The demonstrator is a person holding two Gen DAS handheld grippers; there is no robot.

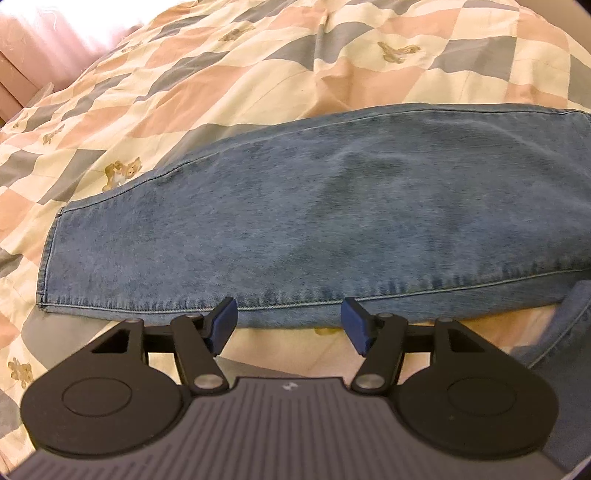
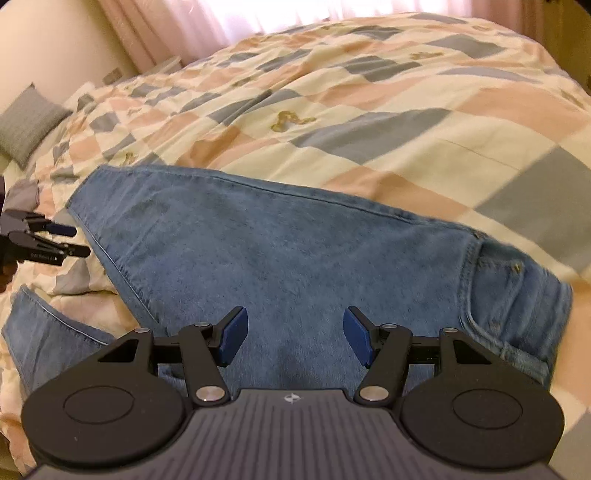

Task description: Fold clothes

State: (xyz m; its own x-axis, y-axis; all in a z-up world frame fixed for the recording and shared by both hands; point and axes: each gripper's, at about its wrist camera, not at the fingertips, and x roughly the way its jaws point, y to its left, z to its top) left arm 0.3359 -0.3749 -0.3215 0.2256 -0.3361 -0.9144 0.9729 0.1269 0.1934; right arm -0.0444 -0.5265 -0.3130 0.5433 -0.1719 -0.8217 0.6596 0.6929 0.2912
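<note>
A pair of blue jeans lies flat on a checked quilt. In the left wrist view one leg runs across the frame with its hem at the left. My left gripper is open just above that leg's near seam, with nothing between its fingers. A second leg shows at the lower right. In the right wrist view the jeans have their waistband and pocket at the right. My right gripper stands open over the thigh part, empty. The left gripper shows at the left edge beside the leg.
The quilt, with small bear prints, covers the whole bed and is rumpled. A grey cushion lies at the far left near the wall. Pink curtains hang behind the bed. The other jean leg trails off at the lower left.
</note>
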